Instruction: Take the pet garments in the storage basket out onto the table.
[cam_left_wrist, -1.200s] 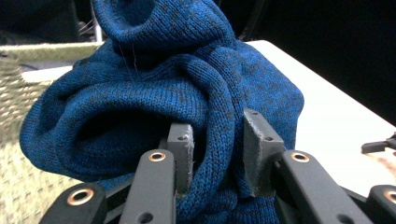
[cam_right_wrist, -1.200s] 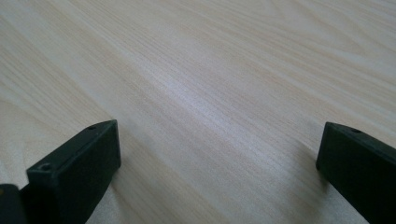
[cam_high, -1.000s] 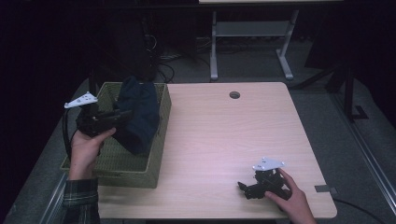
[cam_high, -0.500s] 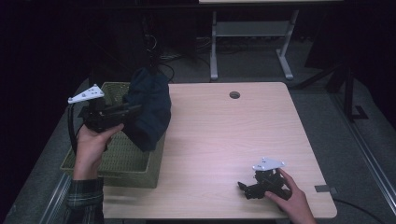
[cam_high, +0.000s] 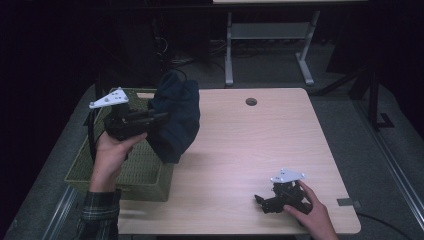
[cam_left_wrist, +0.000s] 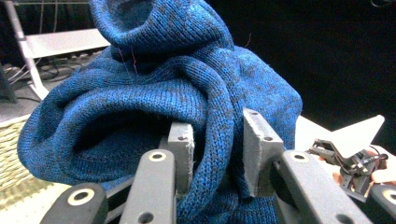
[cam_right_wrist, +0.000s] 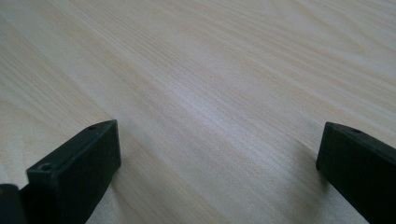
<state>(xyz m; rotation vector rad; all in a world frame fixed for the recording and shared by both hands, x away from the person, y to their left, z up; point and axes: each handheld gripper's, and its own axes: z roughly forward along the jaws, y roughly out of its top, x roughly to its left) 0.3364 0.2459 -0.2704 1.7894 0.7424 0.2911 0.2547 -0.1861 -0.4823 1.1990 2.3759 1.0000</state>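
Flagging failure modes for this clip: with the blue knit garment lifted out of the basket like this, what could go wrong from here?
The left gripper pinches just one fold of the blue knit sweater, so the bulk could slip free. The hanging bottom edge sits close to the woven basket rim and might snag or drag it. The right gripper rests open on the table, giving the sweater no second hold.
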